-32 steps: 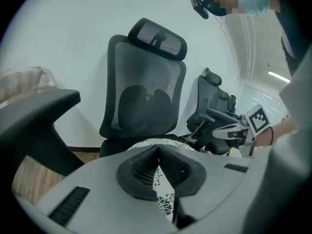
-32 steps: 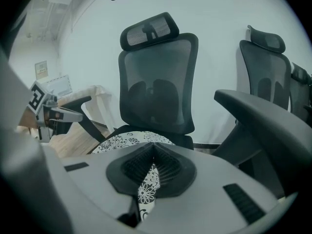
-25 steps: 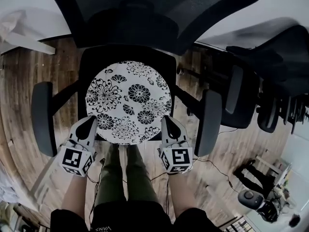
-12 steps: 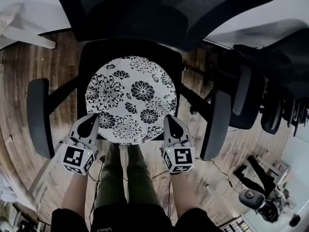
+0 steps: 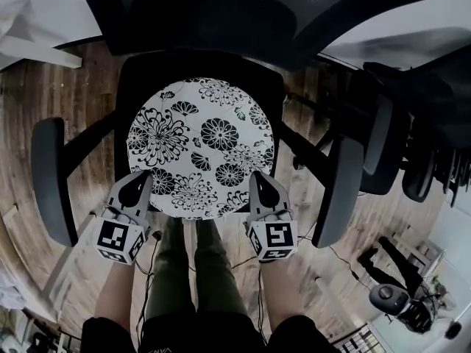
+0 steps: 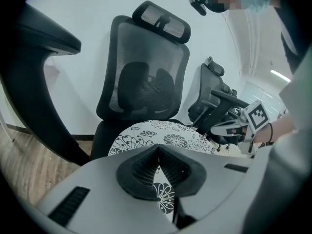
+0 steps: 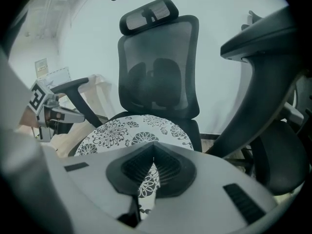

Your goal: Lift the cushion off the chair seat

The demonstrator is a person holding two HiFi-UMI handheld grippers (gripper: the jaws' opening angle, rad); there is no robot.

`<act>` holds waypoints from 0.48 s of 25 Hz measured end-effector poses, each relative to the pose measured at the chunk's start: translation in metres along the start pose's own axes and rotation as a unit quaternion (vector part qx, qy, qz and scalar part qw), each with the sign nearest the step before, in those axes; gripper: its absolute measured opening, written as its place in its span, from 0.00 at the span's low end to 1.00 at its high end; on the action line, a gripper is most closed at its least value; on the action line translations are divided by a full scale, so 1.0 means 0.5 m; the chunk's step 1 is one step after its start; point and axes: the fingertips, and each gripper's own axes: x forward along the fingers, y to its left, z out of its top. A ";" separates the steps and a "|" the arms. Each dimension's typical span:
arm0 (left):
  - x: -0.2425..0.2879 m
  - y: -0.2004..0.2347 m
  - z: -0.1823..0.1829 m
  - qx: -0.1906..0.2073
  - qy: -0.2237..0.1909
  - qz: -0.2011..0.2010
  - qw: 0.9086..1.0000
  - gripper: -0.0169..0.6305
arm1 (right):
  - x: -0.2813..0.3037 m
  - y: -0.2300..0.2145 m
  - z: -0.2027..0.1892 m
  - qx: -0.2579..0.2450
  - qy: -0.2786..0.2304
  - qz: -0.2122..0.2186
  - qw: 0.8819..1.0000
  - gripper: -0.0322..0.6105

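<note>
Gripping the near rim of the round floral cushion (image 5: pixel 200 142), the left gripper (image 5: pixel 139 186) and right gripper (image 5: pixel 262 183) each had jaws clamped on its fabric. The cushion lay over the black chair seat (image 5: pixel 138 76).

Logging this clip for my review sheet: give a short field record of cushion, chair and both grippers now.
cushion: round, white with black flowers, over the chair seat
chair: black, mesh back
left gripper: shut on the cushion's near edge
right gripper: shut on the cushion's near edge
lifted clear of seat: cannot tell
</note>
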 end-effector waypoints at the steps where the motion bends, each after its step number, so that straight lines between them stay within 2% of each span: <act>1: 0.003 0.001 -0.002 0.000 0.001 0.000 1.000 0.04 | 0.002 -0.001 -0.003 0.001 0.002 -0.001 1.000 0.08; 12: 0.035 0.008 -0.037 -0.008 0.016 0.001 1.000 0.04 | 0.031 -0.006 -0.055 -0.002 0.026 0.002 1.000 0.08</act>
